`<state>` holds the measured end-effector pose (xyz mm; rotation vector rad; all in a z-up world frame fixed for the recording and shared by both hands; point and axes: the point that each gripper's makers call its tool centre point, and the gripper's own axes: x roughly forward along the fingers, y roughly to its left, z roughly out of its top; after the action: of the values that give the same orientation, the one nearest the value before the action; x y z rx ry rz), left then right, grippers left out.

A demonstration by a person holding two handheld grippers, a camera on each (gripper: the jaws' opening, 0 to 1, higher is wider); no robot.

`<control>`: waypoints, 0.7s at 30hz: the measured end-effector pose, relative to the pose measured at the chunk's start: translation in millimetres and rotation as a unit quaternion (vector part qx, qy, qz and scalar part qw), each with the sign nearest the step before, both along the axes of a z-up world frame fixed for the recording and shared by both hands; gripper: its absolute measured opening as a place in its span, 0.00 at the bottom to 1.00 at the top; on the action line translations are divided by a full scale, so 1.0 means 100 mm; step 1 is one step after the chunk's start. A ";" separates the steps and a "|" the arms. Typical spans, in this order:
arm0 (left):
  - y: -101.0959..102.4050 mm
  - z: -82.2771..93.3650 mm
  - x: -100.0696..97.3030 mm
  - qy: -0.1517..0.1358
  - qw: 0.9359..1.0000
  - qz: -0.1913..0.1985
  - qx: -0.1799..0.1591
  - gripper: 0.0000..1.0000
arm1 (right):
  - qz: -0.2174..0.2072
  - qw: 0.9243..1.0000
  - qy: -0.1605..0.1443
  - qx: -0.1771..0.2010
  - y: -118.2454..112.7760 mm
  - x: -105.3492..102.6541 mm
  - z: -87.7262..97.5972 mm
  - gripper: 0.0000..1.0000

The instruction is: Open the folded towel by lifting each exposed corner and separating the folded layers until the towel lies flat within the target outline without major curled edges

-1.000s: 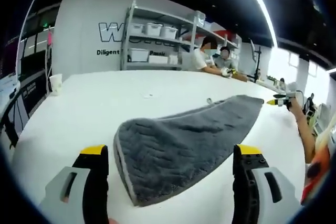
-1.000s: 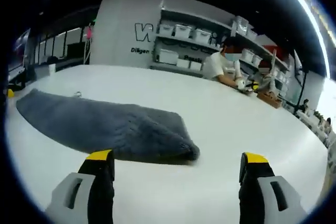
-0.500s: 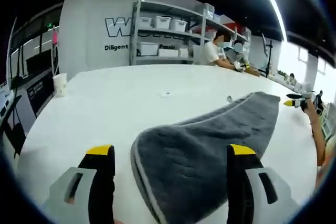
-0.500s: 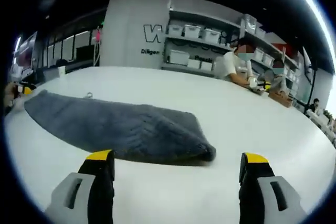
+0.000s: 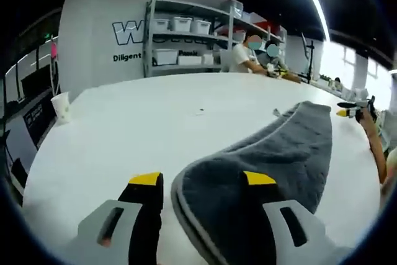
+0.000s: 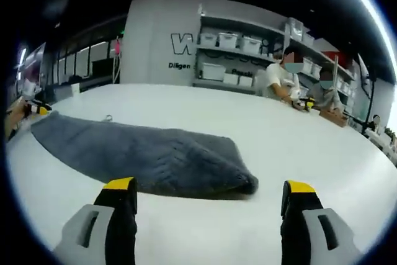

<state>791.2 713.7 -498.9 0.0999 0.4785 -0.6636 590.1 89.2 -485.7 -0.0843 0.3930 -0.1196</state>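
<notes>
- Left gripper (image 5: 201, 184): two grey moulded jaws, each with a black inner face and a yellow cap on the tip
- Each grey jaw shell has a long dark slot cut into it (the slot on the left-hand jaw shows a small reddish spot)
- Right gripper (image 6: 209, 189): same build, grey shells, black inner faces, yellow-capped tips, one slot per shell
- In the left gripper view, the far right gripper shows yellow and black tips

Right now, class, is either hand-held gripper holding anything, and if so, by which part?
Nothing is held. The left hand-held gripper straddles the grey towel's near edge, jaws open; the right hand-held gripper is open, short of it.
</notes>
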 end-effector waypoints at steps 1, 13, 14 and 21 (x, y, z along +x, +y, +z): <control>0.01 -0.05 0.04 0.007 1.000 0.003 0.000 0.45 | 0.000 1.000 -0.005 0.000 -0.01 0.00 0.02 0.94; -0.07 -0.14 0.10 0.021 0.999 -0.005 -0.042 0.08 | 0.004 1.000 0.000 0.009 -0.02 0.00 -0.01 0.96; -0.08 -0.14 0.08 0.020 0.999 -0.007 -0.043 0.07 | 0.005 1.000 0.003 0.010 -0.01 0.00 -0.02 0.96; -0.13 0.00 0.00 -0.004 0.999 -0.011 -0.034 0.04 | 0.014 1.000 0.015 0.013 0.03 0.00 -0.07 0.99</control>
<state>791.6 701.1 -499.0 0.0441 0.4465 -0.7006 590.6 92.0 -492.6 -0.0663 0.4222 -0.0865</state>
